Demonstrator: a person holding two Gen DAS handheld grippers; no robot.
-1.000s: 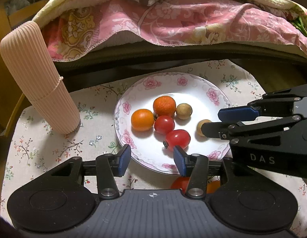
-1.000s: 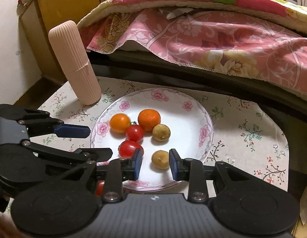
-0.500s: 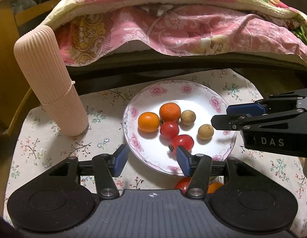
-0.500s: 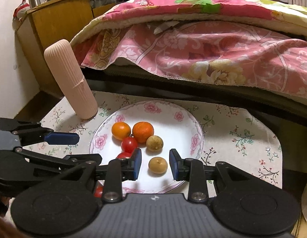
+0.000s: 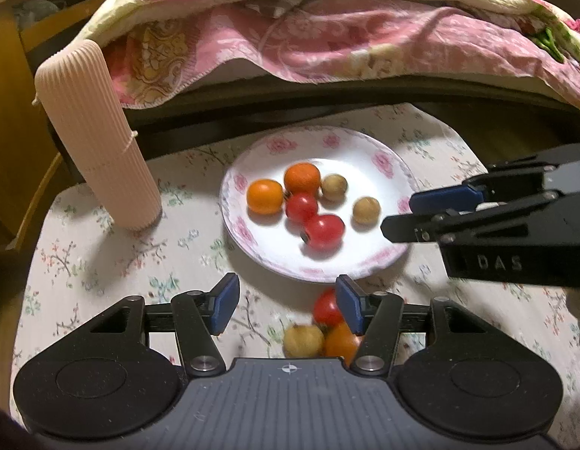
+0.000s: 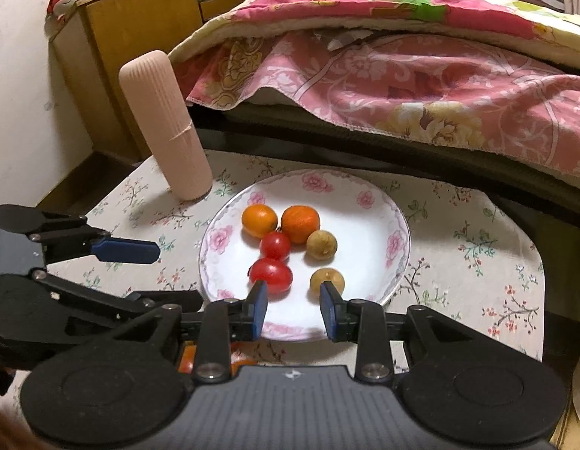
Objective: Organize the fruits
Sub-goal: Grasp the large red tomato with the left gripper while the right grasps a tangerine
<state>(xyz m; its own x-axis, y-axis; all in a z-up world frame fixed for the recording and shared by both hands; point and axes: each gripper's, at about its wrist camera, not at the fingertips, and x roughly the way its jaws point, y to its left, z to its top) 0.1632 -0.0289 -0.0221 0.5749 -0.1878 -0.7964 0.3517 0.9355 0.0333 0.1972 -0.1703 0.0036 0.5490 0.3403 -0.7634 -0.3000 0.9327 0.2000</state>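
White floral plate (image 5: pixel 393 172) at frame centre holds six fruits; my left claw (image 5: pixel 287 302) is opening, empty, my right claw (image 6: pixel 293 309) nearly closed, empty; three fruits (image 5: pixel 319 332) remain on the surface.

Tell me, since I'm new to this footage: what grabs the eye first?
A white floral-rimmed plate sits mid-table holding two oranges, two red tomatoes and two tan round fruits. A ribbed pale-pink cylinder stands behind it to the left. Three more fruits lie on the flowered tablecloth below the left tongs, whose jaws are opening.
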